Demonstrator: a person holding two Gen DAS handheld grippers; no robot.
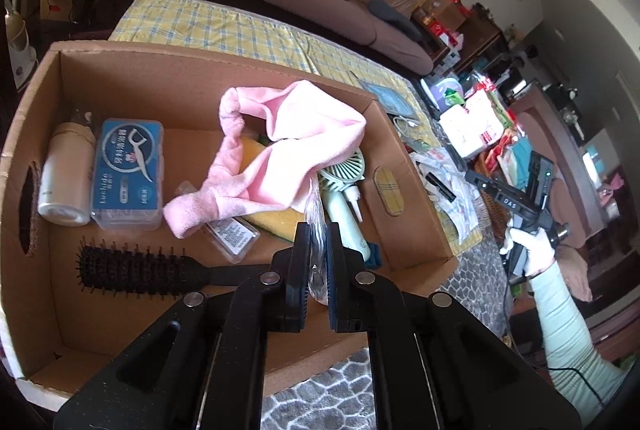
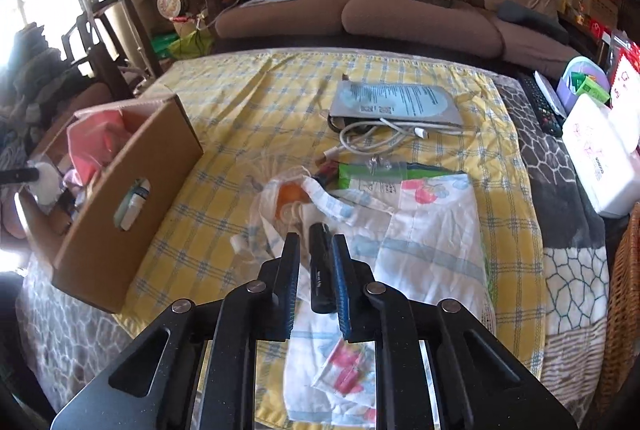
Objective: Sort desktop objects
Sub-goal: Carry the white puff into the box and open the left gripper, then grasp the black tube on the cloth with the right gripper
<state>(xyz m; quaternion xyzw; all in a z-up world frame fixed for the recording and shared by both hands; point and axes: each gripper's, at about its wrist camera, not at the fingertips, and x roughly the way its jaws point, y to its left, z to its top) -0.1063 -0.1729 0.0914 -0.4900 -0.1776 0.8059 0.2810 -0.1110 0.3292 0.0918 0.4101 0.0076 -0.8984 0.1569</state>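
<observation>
one black tube (image 2: 320, 268) sits clamped between the right hand-held gripper's (image 2: 316, 242) jaws.

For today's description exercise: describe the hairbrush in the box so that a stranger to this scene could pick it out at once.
Find the open cardboard box on the yellow checked cloth. On its floor, along the near wall below the blue floss-pick case, lies the hairbrush. It is the only all-black item there, bristles up.
</observation>
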